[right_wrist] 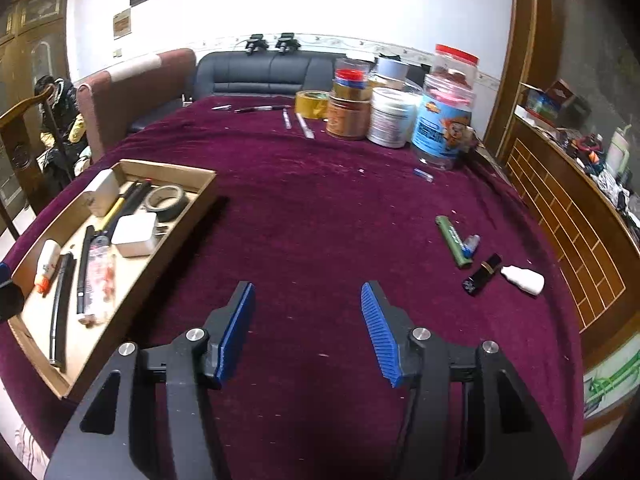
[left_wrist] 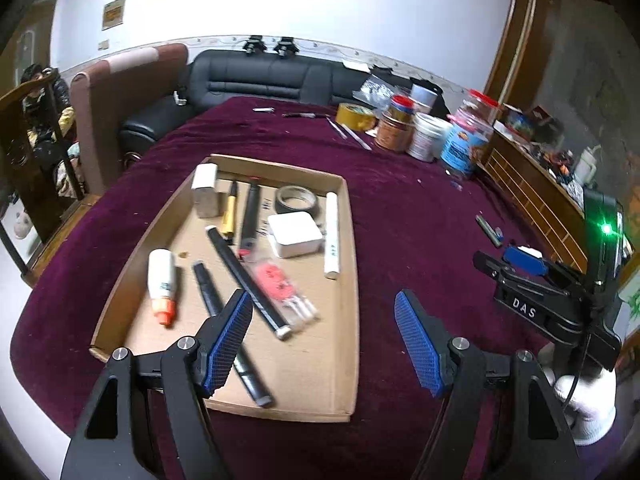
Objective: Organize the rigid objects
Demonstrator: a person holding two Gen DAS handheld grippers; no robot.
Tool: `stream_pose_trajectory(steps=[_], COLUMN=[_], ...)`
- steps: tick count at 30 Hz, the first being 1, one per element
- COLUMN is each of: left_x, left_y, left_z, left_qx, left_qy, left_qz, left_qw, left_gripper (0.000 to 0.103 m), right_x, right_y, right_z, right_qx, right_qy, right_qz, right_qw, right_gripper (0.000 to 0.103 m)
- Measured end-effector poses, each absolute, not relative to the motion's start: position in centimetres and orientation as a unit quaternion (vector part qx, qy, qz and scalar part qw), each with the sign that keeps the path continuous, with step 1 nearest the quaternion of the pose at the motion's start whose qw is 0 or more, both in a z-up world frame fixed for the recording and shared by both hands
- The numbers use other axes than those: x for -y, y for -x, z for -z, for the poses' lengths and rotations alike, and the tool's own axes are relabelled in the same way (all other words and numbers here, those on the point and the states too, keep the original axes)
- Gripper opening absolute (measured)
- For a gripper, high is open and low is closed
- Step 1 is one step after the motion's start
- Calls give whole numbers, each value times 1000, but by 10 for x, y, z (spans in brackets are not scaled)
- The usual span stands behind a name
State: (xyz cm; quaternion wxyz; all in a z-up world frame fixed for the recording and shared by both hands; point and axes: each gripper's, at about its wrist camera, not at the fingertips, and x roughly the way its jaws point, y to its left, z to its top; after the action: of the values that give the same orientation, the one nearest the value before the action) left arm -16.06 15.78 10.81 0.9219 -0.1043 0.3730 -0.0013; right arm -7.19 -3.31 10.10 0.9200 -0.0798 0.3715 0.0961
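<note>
A shallow cardboard tray [left_wrist: 344, 360] [right_wrist: 120, 312] on the maroon tablecloth holds a glue bottle [left_wrist: 161, 286], black pens [left_wrist: 248, 284], a white charger [left_wrist: 295, 234], a tape ring [left_wrist: 297, 199], a white box [left_wrist: 206, 195] and a white tube [left_wrist: 331, 236]. My left gripper [left_wrist: 324, 308] is open and empty over the tray's near right part. My right gripper [right_wrist: 308, 300] is open and empty over bare cloth. To its right lie a green lighter [right_wrist: 452, 241], a black lipstick [right_wrist: 482, 274], a white small bottle [right_wrist: 524, 279] and a small blue item [right_wrist: 470, 245]. The right gripper also shows in the left wrist view [left_wrist: 516, 264].
Jars and tins [right_wrist: 400, 112] and a yellow tape roll [right_wrist: 312, 103] stand at the far right of the table. Pens and sticks [right_wrist: 280, 114] lie at the far edge. A black sofa [right_wrist: 264, 74] is behind; a wooden rail [right_wrist: 560, 216] runs along the right.
</note>
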Motion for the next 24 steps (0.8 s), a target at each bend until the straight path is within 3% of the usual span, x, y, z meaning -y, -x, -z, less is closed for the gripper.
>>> stream_pose_trajectory(steps=[24], left_x=[-90], left_y=[130], left_z=[-90], left_qx=[-414], left_qy=[45], left_qz=[50], left_qw=[908], left_gripper=[68], right_x=[78], right_y=[54], right_z=[-85], right_qx=[-392], right_qy=[64], right_qz=[-67], right_qw=[915], right_gripper=[55])
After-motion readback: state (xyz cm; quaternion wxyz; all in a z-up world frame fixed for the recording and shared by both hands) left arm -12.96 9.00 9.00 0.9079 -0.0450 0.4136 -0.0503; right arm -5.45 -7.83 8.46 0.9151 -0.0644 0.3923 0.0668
